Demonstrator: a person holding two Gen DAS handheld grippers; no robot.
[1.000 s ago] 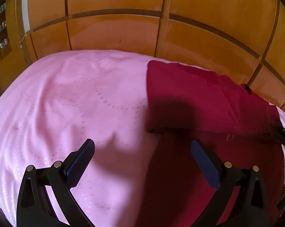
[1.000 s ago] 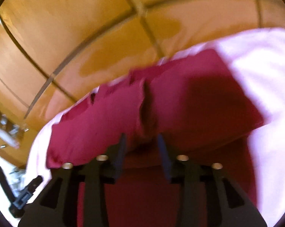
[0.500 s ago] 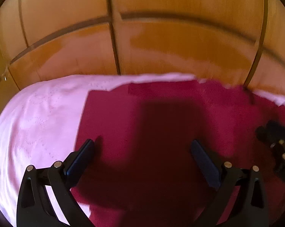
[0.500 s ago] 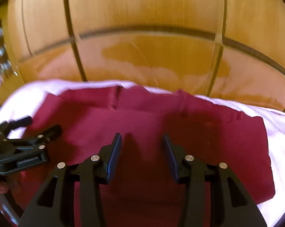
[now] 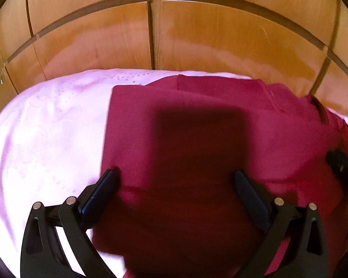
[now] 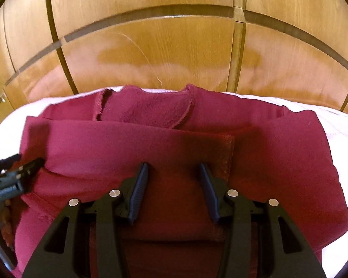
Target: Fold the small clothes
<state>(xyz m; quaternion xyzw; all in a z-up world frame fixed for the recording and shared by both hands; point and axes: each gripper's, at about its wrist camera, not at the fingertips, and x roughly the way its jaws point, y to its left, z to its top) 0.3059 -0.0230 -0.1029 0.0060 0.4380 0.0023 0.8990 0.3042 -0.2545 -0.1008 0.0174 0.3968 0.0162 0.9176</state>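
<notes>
- Dark red knit garment (image 6: 132,148) — lies folded on the pale pink quilted bedcover (image 5: 46,139), up against its far edge by the orange wooden panelled wall (image 5: 220,34); a flap is doubled over the body, probably to shorten it for the next fold.
- Left black two-finger gripper (image 5: 174,185) — jaws spread wide, empty, straddling the garment's left edge; likely placed to take that edge.
- Right black two-finger gripper (image 6: 174,180) — jaws opening, nothing pinched, cloth only beneath them; apparently letting the laid flap go.
</notes>
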